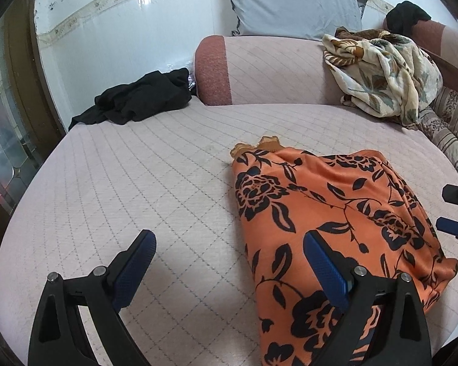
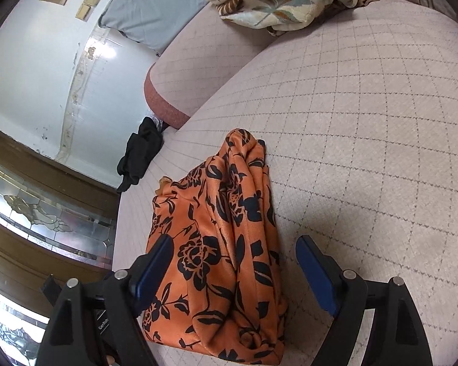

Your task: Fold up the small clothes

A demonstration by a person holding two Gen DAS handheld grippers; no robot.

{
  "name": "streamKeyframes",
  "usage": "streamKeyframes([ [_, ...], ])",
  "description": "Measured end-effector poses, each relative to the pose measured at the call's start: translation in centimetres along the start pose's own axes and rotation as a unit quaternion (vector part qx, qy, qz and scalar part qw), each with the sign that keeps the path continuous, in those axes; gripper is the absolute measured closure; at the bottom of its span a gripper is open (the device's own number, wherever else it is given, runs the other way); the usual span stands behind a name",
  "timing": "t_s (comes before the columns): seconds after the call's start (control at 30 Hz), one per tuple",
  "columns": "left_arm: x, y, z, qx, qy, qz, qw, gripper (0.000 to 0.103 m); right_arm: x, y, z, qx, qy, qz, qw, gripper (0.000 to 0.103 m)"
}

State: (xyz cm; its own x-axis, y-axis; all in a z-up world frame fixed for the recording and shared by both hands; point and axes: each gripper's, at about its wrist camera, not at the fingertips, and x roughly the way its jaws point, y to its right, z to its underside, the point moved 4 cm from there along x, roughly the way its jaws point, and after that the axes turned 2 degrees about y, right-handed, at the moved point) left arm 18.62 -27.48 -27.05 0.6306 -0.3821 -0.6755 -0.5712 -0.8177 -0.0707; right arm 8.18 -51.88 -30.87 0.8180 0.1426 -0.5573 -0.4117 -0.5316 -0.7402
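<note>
Orange floral garment (image 1: 329, 213) lies folded in a bundle on the quilted pink cushion (image 1: 137, 183), lower right of the left wrist frame, centre-bottom of the right wrist frame. Left gripper (image 1: 229, 253) jaws wide, nothing held; its right finger sits over the cloth. Right gripper (image 2: 233, 256) jaws wide, straddling the bundle's near end without pressing. Black garment (image 1: 137, 99) lies upper left; patterned blanket (image 1: 387, 73) upper right.

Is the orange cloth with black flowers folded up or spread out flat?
Folded up. The orange cloth with black flowers lies as a thick, doubled-over bundle with stacked layers along its edge on the pale quilted cushion, not spread flat.
</note>
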Motion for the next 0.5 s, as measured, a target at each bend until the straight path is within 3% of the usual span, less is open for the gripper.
streamKeyframes([
  [0.5, 1.6, 1.1, -0.5, 0.001, -0.015, 0.013, 0.9998, 0.006, 1.2, 1.3, -0.8, 0.021, -0.006, -0.013, 1.000, 0.018],
])
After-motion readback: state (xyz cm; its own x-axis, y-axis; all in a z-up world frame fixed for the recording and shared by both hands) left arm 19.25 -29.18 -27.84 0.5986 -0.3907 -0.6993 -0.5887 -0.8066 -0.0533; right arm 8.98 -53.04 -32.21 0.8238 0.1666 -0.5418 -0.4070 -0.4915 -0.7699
